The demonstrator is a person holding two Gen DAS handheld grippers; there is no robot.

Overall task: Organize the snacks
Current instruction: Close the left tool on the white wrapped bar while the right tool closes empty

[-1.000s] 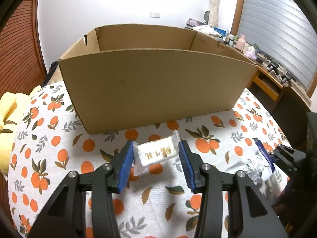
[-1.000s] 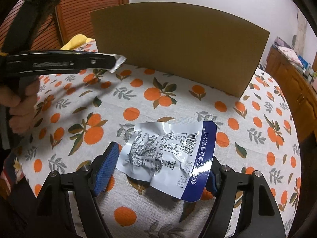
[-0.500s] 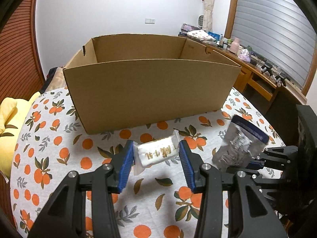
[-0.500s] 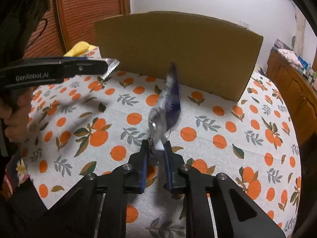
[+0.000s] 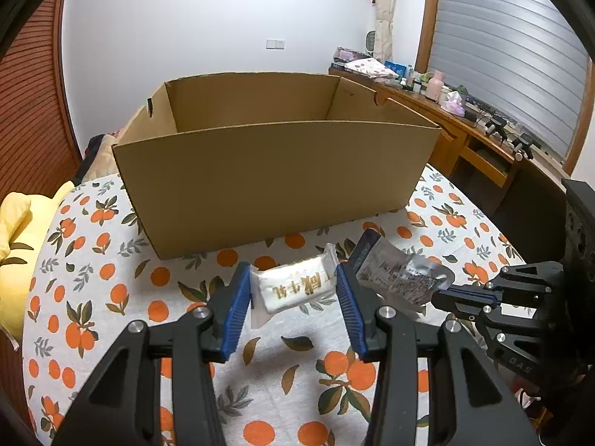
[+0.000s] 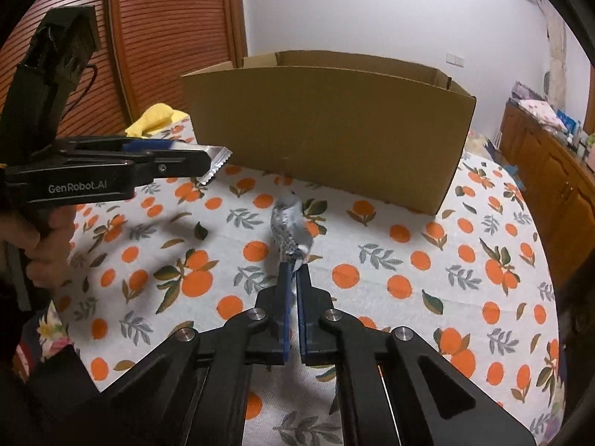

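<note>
My left gripper (image 5: 292,284) is shut on a white snack packet (image 5: 295,290) with gold lettering, held above the table in front of the open cardboard box (image 5: 275,178). My right gripper (image 6: 293,273) is shut on the edge of a silver and blue snack pouch (image 6: 290,228), lifted off the cloth. The pouch (image 5: 398,273) and the right gripper (image 5: 452,295) also show at the right of the left wrist view. The left gripper (image 6: 208,161) shows at the left of the right wrist view, with the box (image 6: 327,130) behind.
The round table has an orange-print cloth (image 5: 111,290). A yellow cloth (image 5: 15,219) lies at its left edge. A wooden desk (image 5: 479,141) with clutter stands at the right. My hand (image 6: 41,245) holds the left gripper's handle.
Both grippers have risen with their snacks. The right gripper closed on the pouch, lifted it off the cloth, and now holds it edge-on. The box interior shows more.
</note>
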